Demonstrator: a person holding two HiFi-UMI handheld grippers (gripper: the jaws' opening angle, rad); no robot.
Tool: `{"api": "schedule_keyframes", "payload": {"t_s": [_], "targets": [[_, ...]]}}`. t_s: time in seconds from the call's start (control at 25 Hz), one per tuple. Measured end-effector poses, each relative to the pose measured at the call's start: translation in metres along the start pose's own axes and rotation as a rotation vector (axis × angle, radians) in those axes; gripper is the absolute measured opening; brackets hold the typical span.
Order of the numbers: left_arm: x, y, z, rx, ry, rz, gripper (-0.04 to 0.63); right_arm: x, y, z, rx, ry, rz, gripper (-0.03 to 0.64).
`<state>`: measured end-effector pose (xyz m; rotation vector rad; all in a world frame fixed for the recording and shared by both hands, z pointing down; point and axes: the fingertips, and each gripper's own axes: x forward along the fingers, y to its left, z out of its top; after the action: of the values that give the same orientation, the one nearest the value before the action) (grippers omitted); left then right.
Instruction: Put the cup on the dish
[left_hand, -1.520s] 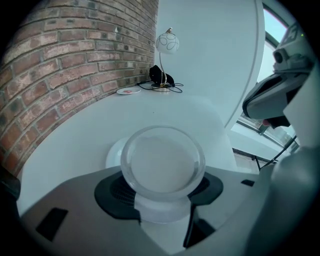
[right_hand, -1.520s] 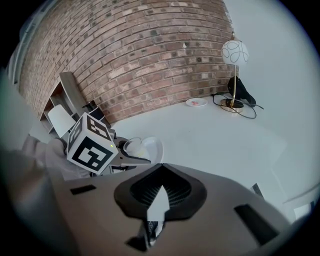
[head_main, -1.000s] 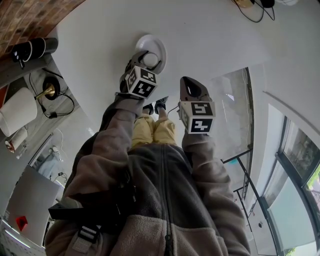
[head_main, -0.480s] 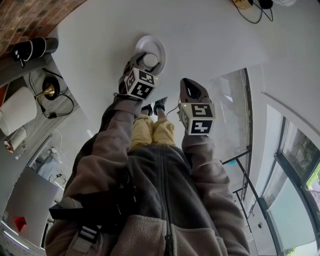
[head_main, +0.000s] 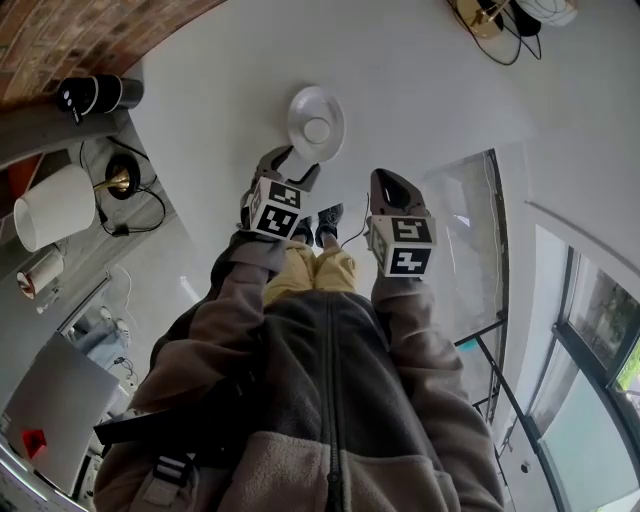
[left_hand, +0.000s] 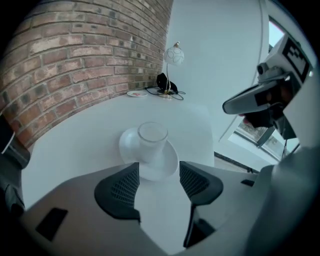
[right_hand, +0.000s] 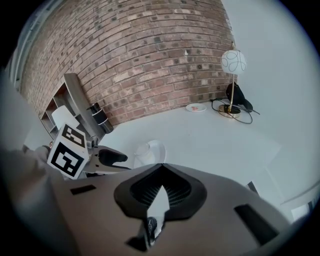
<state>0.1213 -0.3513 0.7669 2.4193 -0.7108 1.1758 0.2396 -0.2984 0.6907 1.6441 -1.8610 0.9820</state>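
A clear cup (left_hand: 152, 144) stands upright on a white dish (left_hand: 169, 161) on the white table. My left gripper (left_hand: 159, 170) is open, its jaws just short of the cup with nothing between them. The head view shows the cup (head_main: 317, 130) on the dish (head_main: 303, 105) a little beyond the left gripper (head_main: 292, 162). Off to the right, away from the dish, my right gripper (head_main: 390, 182) is held over the table's near edge. Its jaws meet in the right gripper view, where the right gripper (right_hand: 160, 170) is shut and empty, with the cup (right_hand: 142, 150) and dish (right_hand: 158, 148) ahead.
A globe lamp (right_hand: 233, 62), its black cable and a small pink plate (right_hand: 196, 107) stand at the far end of the table by the brick wall. A shelf with a black cylinder (head_main: 95, 95) and a white lampshade (head_main: 55, 207) lies to the left. A glass panel (head_main: 470, 230) is on the right.
My left gripper has drawn back from the cup, which stays on the dish. The head view has shifted slightly; the right gripper has hardly moved.
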Motion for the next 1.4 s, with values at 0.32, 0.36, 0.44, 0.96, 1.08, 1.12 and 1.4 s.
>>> {"api": "schedule_keyframes", "payload": {"t_s": [0.32, 0.36, 0.44, 0.96, 1.08, 1.12, 1.4], "targets": [[-0.078, 0.022, 0.045, -0.041, -0.190, 0.127, 0.154, -0.038, 0.024, 0.054, -0.048, -0.130, -0.004, 0.002], [-0.089, 0.025, 0.052, -0.048, -0.210, 0.143, 0.135, -0.045, 0.029, 0.061, -0.052, -0.145, -0.001, 0.002], [-0.111, 0.030, 0.064, -0.061, -0.253, 0.171, 0.114, -0.057, 0.036, 0.073, -0.066, -0.178, 0.000, 0.002], [-0.250, 0.061, 0.129, -0.076, -0.526, 0.333, 0.006, -0.136, 0.075, 0.155, -0.133, -0.430, -0.016, 0.002], [-0.281, 0.062, 0.149, -0.075, -0.582, 0.357, 0.006, -0.157, 0.082, 0.178, -0.145, -0.507, -0.026, 0.002], [-0.292, 0.063, 0.155, -0.076, -0.599, 0.366, 0.006, -0.164, 0.084, 0.185, -0.146, -0.532, -0.030, 0.002], [-0.363, 0.065, 0.194, -0.083, -0.732, 0.407, 0.005, -0.212, 0.100, 0.227, -0.178, -0.667, -0.028, 0.002]]}}
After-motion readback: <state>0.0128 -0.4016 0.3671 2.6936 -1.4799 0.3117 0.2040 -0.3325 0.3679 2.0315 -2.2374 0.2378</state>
